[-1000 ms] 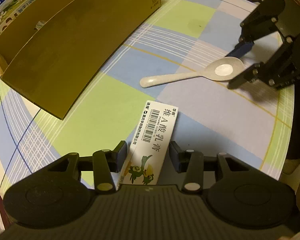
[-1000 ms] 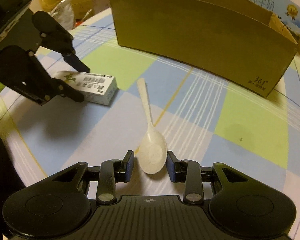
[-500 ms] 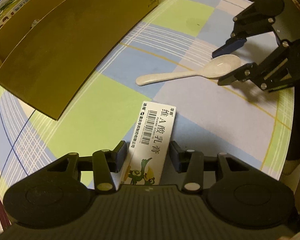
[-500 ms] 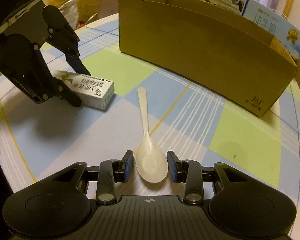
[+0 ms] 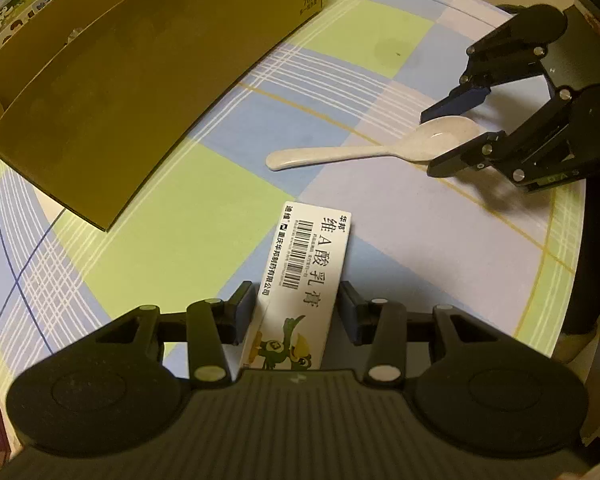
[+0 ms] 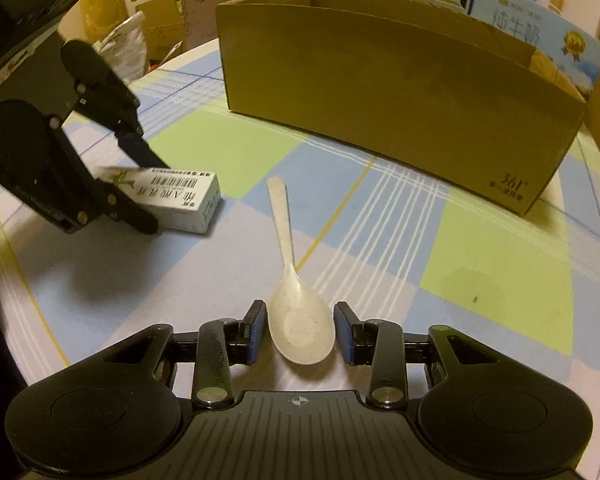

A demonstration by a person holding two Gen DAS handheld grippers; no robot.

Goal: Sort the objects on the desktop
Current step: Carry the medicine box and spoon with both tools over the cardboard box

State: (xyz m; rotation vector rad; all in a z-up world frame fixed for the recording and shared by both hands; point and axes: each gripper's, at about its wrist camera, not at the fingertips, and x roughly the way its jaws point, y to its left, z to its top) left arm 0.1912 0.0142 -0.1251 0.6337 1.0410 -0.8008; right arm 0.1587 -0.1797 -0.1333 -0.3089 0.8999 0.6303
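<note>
On the checked tablecloth [image 5: 440, 240] of the round table, two things lie near the edge closest to the person: a white carton [image 5: 304, 276] printed with a barcode and a green bird, and a pale spoon [image 5: 380, 148].

The left gripper [image 5: 296, 308] straddles the bird end of the carton, its jaws spread. The left fingertip [image 5: 244, 304] looks to be just touching the carton's side, while the other stands a little apart from it — no firm pinch shows. The carton rests flat on the cloth, its barcode end pointing toward the middle of the table.

The right gripper [image 6: 300, 328] sits low over the spoon's bowl [image 6: 302, 328], jaws spread, with a sliver of cloth visible on either side of the bowl. The spoon lies flat, its handle aimed toward the cardboard box [image 6: 400, 92].

That box stands open-topped across the far side of the table, well apart from both items. Behind it, blue-and-white milk cartons [image 6: 540, 44] rise above its rim.
</note>
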